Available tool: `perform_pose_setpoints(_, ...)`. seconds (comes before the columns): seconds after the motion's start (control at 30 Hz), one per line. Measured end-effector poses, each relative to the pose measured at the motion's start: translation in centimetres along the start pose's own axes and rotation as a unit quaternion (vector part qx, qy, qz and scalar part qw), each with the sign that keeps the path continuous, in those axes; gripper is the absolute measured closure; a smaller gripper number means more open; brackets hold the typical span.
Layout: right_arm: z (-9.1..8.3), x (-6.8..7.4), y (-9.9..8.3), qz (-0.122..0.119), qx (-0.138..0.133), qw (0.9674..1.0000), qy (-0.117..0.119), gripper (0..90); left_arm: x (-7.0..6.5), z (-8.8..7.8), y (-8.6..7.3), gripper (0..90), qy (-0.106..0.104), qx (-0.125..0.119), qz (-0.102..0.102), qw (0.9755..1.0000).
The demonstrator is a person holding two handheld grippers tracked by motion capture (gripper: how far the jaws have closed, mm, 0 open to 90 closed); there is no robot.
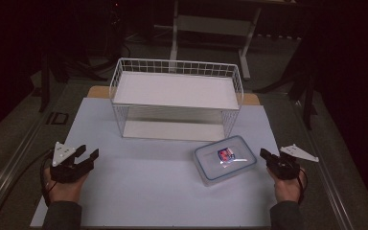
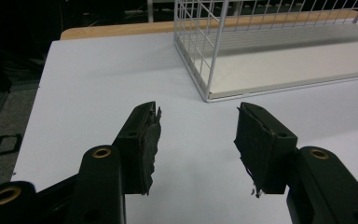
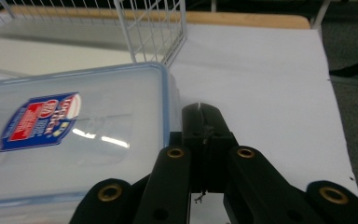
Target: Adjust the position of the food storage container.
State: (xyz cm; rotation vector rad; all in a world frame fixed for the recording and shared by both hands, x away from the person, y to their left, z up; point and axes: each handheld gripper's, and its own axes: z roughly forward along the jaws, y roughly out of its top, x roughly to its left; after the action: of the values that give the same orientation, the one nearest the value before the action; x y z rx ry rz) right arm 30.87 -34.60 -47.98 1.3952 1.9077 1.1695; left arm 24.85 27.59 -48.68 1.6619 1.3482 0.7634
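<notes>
A dim room with dark floor surrounds a pale blue surface point(image 1: 148, 182), its far edge backed by a strip of light wood. A white wire rack point(image 1: 176, 98) with two flat shelves stands at the far middle of the surface. Near the right, just in front of the rack's right corner, lies a clear plastic container point(image 1: 225, 159) with a blue-rimmed lid, set at a slant. Its lid bears a red, white and blue label point(image 1: 225, 154); in the right gripper view the label's lettering is blurred and cannot be read with certainty. A person's left hand point(image 1: 64, 186) holds the left gripper point(image 1: 87, 153) low at the left edge of the surface, well apart from the rack, its jaws spread wide with bare surface between them. The right hand point(image 1: 287, 188) holds the right gripper point(image 1: 265, 154) just beside the container's right side; in the right gripper view its jaws are pressed together with nothing between them, their tips close to the lid's edge, though contact cannot be made out.
</notes>
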Motion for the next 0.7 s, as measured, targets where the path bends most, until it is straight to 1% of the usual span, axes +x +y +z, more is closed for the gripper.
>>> perform_pose_setpoints(0.07, 0.5, -0.1, 0.2, 0.0, 0.009, 1.0, -0.001, 89.9, 0.0, -0.1, 0.0, 48.3, 0.001, -0.003, -0.001, 1.0)
perform_pose_setpoints(0.13, 0.8, -0.2, 0.2, 0.006, 0.017, 0.9998, 0.002, 89.9, 0.0, -0.2, 0.0, 48.3, 0.0, -0.003, -0.001, 1.0)
perform_pose_setpoints(0.3, 1.4, 0.2, -0.2, -0.003, 0.037, 0.9993, 0.003, 89.9, 0.0, -0.2, -0.1, 48.3, -0.001, -0.002, 0.002, 1.0)
perform_pose_setpoints(0.37, 1.4, 0.1, -0.2, 0.001, 0.041, 0.9992, 0.005, 89.9, 0.1, -0.3, -0.1, 48.3, -0.001, -0.003, 0.001, 1.0)
perform_pose_setpoints(0.47, 1.4, 0.1, -0.3, 0.001, 0.045, 0.999, 0.007, 90.0, 0.2, -0.3, -0.1, 48.3, -0.002, -0.008, -0.006, 1.0)
perform_pose_setpoints(0.53, 1.3, 0.3, -0.3, -0.001, 0.047, 0.9988, 0.009, 90.0, 0.2, -0.3, -0.1, 48.3, -0.003, -0.01, -0.005, 0.9999)
perform_pose_setpoints(0.6, 1.1, 0.6, -0.4, -0.006, 0.054, 0.9984, 0.014, 90.0, 0.0, -0.4, 0.0, 48.4, -0.002, -0.009, -0.002, 1.0)
perform_pose_setpoints(0.67, 1.1, 1.3, -0.7, -0.023, 0.07, 0.9971, 0.022, 90.0, -0.1, -0.4, 0.0, 48.6, -0.002, -0.009, 0.003, 1.0)
perform_pose_setpoints(0.7, 1.1, 1.3, -0.7, -0.023, 0.07, 0.9971, 0.022, 90.0, -0.1, -0.4, 0.0, 48.6, -0.002, -0.009, 0.003, 1.0)
